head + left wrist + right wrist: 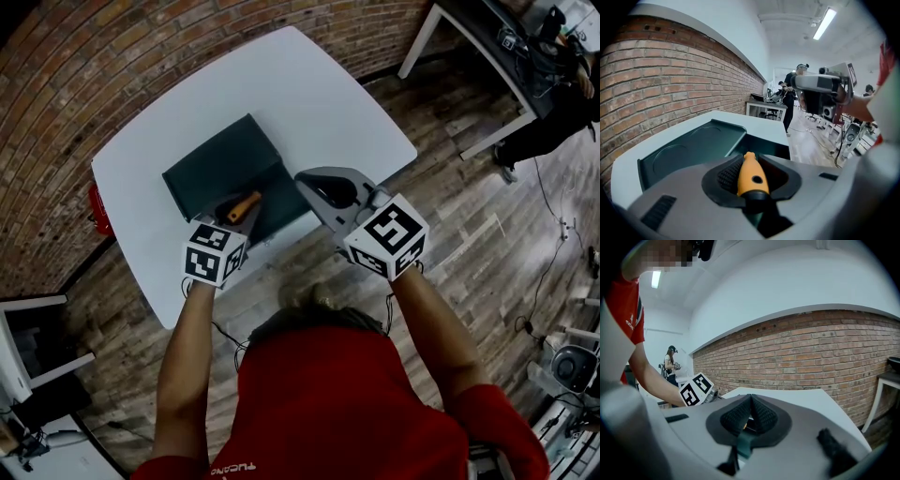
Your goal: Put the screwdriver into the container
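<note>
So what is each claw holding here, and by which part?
The left claw grips the screwdriver by its orange handle; the right claw is shut on nothing.

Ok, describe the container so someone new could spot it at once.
Find the white table beside the brick wall. On its near half lies the container, a flat, dark green rectangular box, opened out. Nothing else on the tabletop is dark green; the screwdriver held at its near edge has an orange handle.

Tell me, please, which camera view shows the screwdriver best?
The left gripper view: the screwdriver sits large between the jaws. The head view shows only a small orange handle by the container; the right gripper view shows nothing clear.
</note>
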Motion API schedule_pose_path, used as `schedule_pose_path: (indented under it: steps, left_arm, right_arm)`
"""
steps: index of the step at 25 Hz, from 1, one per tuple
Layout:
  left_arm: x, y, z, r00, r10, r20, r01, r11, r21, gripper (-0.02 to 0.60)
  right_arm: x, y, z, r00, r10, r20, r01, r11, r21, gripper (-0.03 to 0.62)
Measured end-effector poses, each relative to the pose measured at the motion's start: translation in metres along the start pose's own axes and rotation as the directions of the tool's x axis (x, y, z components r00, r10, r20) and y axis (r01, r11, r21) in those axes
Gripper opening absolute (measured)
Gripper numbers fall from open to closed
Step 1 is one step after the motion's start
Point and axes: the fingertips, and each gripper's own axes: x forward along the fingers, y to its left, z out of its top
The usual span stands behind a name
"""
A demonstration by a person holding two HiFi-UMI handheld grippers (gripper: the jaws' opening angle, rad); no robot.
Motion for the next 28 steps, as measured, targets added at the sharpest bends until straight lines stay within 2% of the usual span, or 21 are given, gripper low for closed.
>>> schedule_pose_path:
  steps: [11,20,28]
  left_arm:
    - [0.013,0.003,-0.011,0.997,0.0,-0.074,0.0,1.0,-0.003,0.109]
    - [0.019,0.006,-0.031,0.987,0.0,-0.16,0.0,1.0,0.0,0.109]
    - [0.024,0.0,-0.037,0.981,-0.016,-0.195,0.018,1.0,0.013,0.109]
  right_arm:
    - [0.001,-0.008,-0.004,1.0,-0.001,0.001,0.001,1.0,0.022,0.031]
    - [0.003,-0.01,-0.006,1.0,0.006,0.005,-0.006,0.999,0.031,0.031]
    - [-0.002,-0.012,-0.01,1.0,0.009,0.006,-0.009,0.999,0.033,0.031]
